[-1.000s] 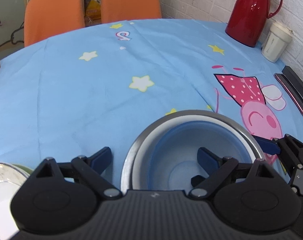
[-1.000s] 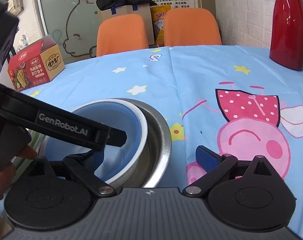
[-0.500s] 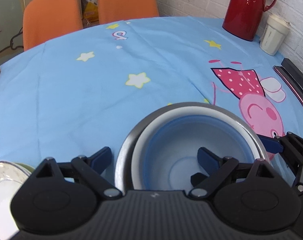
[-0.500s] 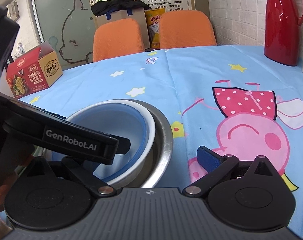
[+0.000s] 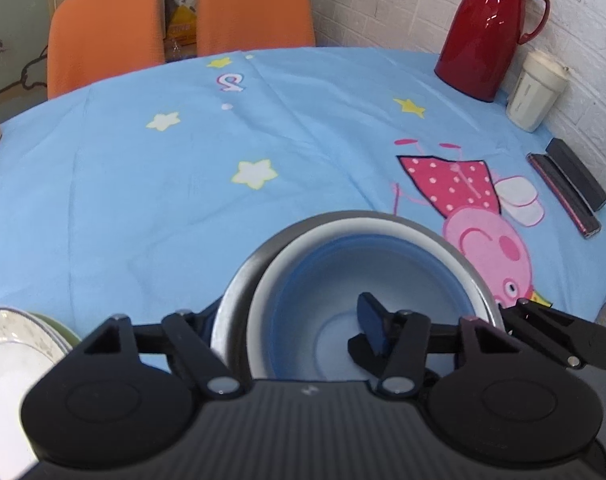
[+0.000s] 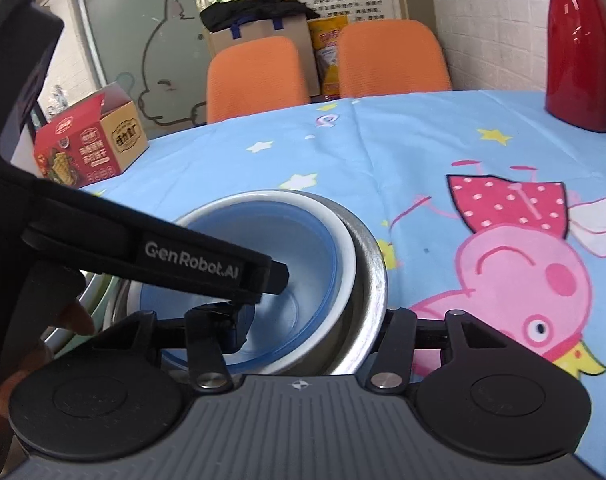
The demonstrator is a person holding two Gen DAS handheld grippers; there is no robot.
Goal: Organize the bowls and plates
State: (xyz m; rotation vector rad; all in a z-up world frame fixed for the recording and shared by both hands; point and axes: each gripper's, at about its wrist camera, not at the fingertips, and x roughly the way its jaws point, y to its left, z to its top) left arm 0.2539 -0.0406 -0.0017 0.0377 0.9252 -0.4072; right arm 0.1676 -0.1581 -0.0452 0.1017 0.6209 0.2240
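Here, both grippers are closing across the rim of the nested bowl stack: a blue plastic bowl (image 5: pixel 367 280) inside a white bowl (image 5: pixel 271 280) inside a round steel bowl (image 5: pixel 239 280), on the blue tablecloth (image 5: pixel 143 200). Left gripper (image 5: pixel 291 320) straddles the near-left wall; right gripper (image 6: pixel 319 320) straddles the right wall; pad contact cannot be confirmed.

A blue bowl (image 5: pixel 343 276) sits inside a white bowl (image 5: pixel 279 264), and both sit inside a shiny metal bowl (image 5: pixel 239 284), upright on the table. White plates (image 5: pixel 7 344) are stacked at its nine o'clock.
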